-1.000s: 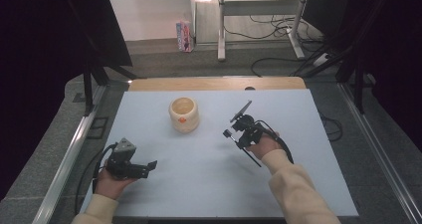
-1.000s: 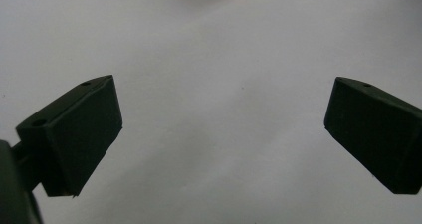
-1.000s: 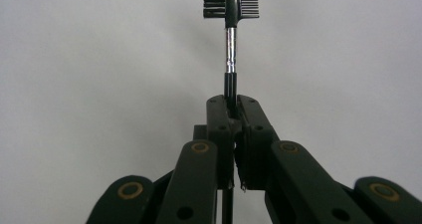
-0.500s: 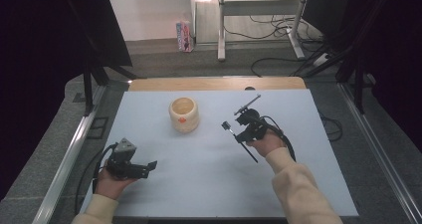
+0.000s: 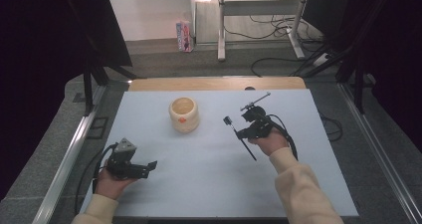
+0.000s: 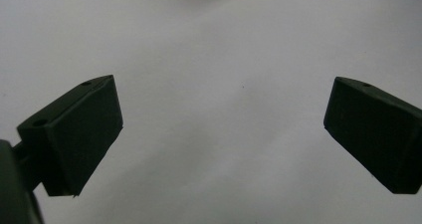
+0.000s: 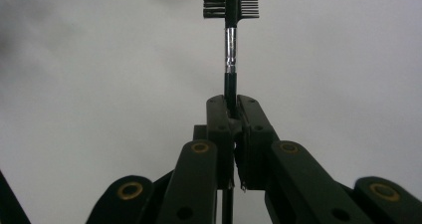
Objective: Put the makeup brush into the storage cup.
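Right tool (image 5: 249, 124) is clamping the brow comb-brush (image 7: 230, 15) by its handle, just right of the wooden cup (image 5: 184, 114). Left tool (image 5: 133, 165) is sitting with jaws apart, near-left of cup on the white surface (image 5: 209, 184).

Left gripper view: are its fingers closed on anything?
No, the left gripper has its two black fingers standing wide apart, with just bare white table between them.

Your left gripper (image 5: 130, 164) is black, topped by a grey three-cornered plate, a black cable trailing behind. Your right gripper (image 5: 253, 124) is black; its linkage arms carry brass-ringed pivots. Both your sleeves (image 5: 303, 194) are cream.
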